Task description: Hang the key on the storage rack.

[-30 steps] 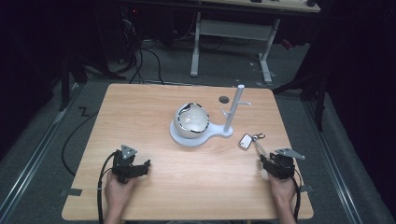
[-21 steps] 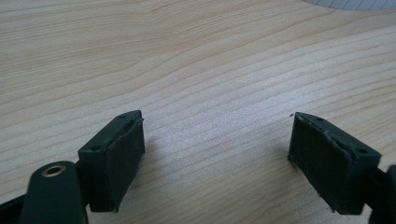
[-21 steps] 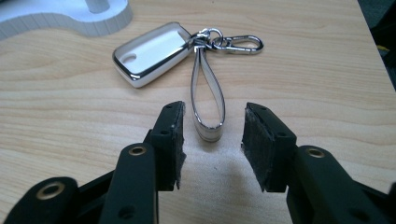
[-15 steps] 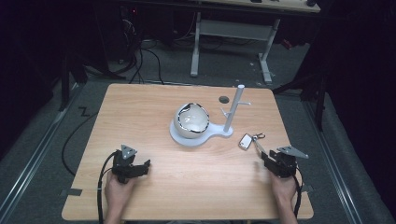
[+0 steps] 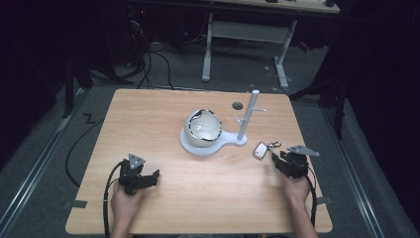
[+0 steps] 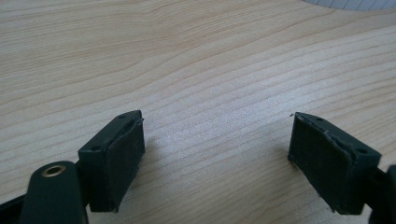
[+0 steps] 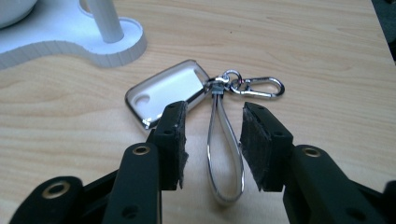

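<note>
Found key fob point(image 7: 166, 93) right of white stand point(image 5: 213, 144), strap loop point(image 7: 225, 154) between half-closed, just-narrowing right gripper point(image 7: 212, 140) pads, untouched; judged best squeezed mid-strap; left gripper point(image 6: 217, 154) wide, empty.

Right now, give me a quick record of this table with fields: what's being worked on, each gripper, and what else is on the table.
work item: key fob with strap loop and snap hook, lying flat on the table
right gripper: jaws astride the strap loop, have just been closing, pads not yet pressing it
left gripper: jaws wide open over bare wood, nothing between them
stand: white base with upright post, beside the fob
on the stand: rounded white object, kind unclear
</note>
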`<state>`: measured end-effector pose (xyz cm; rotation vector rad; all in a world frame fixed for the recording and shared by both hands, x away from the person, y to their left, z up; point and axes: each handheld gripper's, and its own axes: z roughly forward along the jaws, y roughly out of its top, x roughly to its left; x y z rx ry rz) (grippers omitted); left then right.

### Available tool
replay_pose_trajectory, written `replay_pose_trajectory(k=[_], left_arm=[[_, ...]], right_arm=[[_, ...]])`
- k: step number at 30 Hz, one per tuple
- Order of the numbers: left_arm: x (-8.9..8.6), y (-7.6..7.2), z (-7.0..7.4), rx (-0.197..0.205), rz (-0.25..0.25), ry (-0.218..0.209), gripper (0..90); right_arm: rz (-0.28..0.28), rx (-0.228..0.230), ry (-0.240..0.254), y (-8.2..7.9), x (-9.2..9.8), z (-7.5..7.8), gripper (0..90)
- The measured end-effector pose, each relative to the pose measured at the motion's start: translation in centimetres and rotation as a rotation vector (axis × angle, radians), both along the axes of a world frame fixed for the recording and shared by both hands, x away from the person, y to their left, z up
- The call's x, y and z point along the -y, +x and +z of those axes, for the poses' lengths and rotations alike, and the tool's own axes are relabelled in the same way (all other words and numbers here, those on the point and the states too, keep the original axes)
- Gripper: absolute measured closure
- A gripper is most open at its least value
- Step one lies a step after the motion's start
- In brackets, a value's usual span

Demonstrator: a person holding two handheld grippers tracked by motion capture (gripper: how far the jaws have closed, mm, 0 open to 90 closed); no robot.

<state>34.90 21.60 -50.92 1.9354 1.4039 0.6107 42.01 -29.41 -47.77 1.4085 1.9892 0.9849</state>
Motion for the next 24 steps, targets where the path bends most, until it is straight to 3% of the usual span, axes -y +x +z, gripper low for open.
replay_pose_trajectory(k=[2,9,13,24], left_arm=[[0.0,0.0,0.0,0.000,0.000,0.000,18.8],[0.0,0.0,0.0,0.000,0.000,0.000,18.8],[0.0,0.0,0.0,0.000,0.000,0.000,18.8],[0.0,0.0,0.0,0.000,0.000,0.000,18.8]], right_arm=[[-0.004,-0.009,0.007,0.6,-0.1,-0.1,62.5],[-0.001,-0.030,-0.040,2.0,-0.9,-0.2,65.4],[-0.011,-0.050,-0.019,2.7,-1.0,-0.4,65.6],[-0.041,-0.090,0.008,3.7,-1.6,-0.7,54.0]])
